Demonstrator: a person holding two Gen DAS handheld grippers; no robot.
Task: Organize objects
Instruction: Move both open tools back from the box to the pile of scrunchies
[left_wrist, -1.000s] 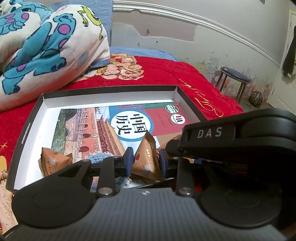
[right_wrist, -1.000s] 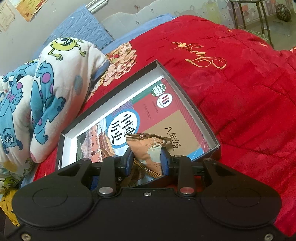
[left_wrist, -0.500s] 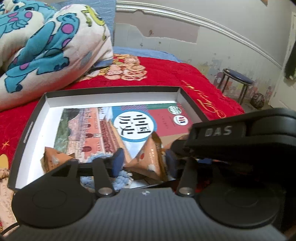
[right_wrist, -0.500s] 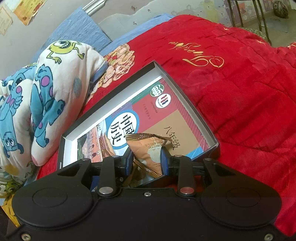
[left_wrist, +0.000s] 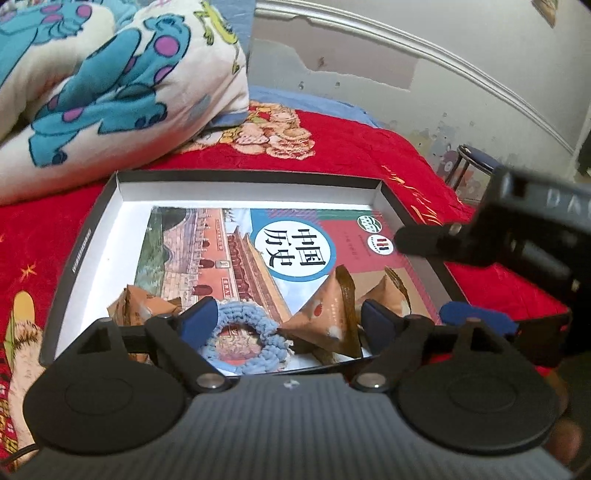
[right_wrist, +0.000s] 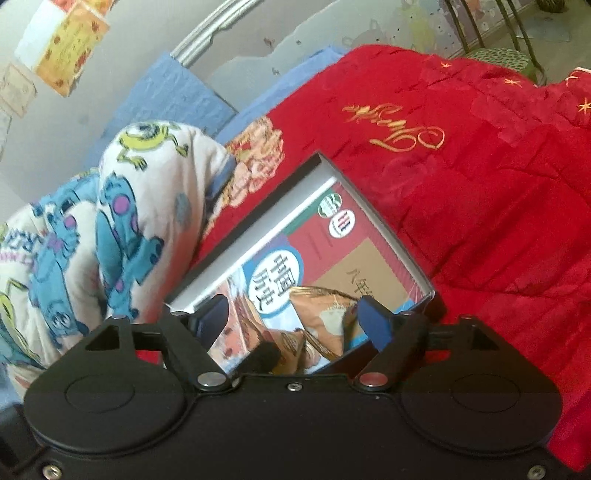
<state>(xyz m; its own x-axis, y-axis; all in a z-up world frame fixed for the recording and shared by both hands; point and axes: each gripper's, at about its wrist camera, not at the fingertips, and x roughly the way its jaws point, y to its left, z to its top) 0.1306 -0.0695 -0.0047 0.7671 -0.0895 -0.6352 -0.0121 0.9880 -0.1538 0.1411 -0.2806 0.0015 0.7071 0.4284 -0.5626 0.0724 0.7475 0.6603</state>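
Observation:
A shallow black box (left_wrist: 110, 192) with white inside lies on the red bed cover, with a textbook (left_wrist: 295, 243) flat in it. On the book lie orange pyramid snack packets (left_wrist: 328, 317), (left_wrist: 391, 291), (left_wrist: 144, 310) and a blue knitted ring (left_wrist: 243, 339). My left gripper (left_wrist: 284, 321) is open just above the box's near edge, empty. My right gripper (right_wrist: 295, 314) is open over the box's right end, with a snack packet (right_wrist: 325, 317) lying loose between its fingers. The right gripper also shows in the left wrist view (left_wrist: 517, 243).
A cartoon-print quilt (left_wrist: 92, 85) is bunched behind the box at the left. The red bed cover (right_wrist: 498, 221) spreads to the right. A blue-topped stool (left_wrist: 476, 162) stands by the wall beyond the bed.
Both grippers have opened and let go of their snack packets, which now lie in the box. Both have drawn back from the box; the right one has tilted.

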